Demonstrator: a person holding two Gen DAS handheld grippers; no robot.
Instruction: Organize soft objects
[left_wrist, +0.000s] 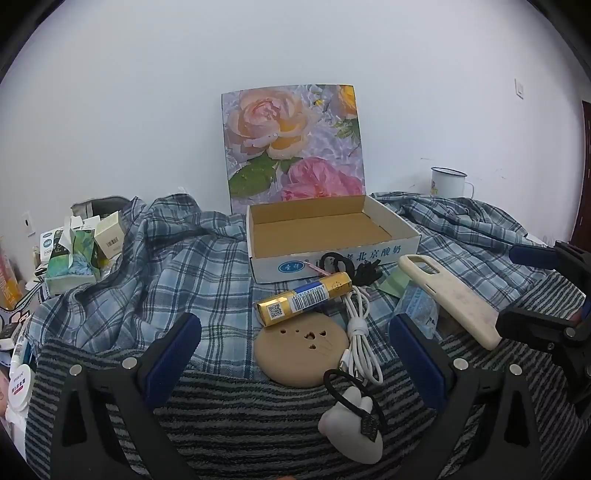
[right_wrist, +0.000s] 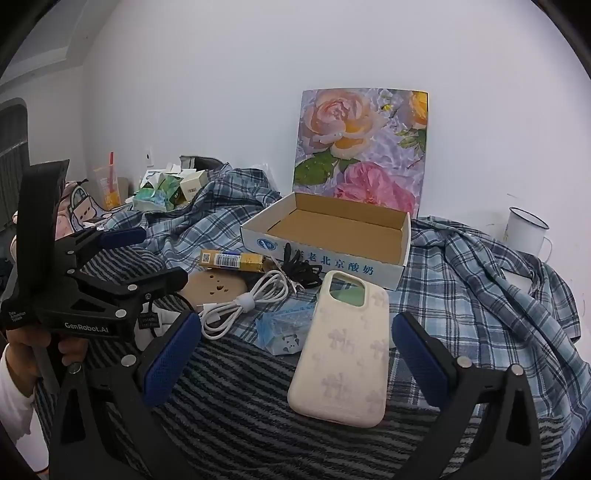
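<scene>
A white wall (left_wrist: 295, 48) is rising behind a bed draped in a plaid cloth (left_wrist: 166, 258) over a striped blanket (right_wrist: 229, 406). An open cardboard box (left_wrist: 332, 254), empty, is sitting mid-bed with its floral lid (left_wrist: 291, 147) standing upright against the wall. Clutter is crowding the bed's left edge; an enamel mug (right_wrist: 526, 230) is sitting at the right. The left gripper (left_wrist: 295, 354) is hovering wide open above a tan round pad (left_wrist: 299, 354), white cable (left_wrist: 360, 332) and white plush (left_wrist: 351, 428). The right gripper (right_wrist: 295, 358) is spread wide around a cream phone case (right_wrist: 343, 350), pads not touching it.
</scene>
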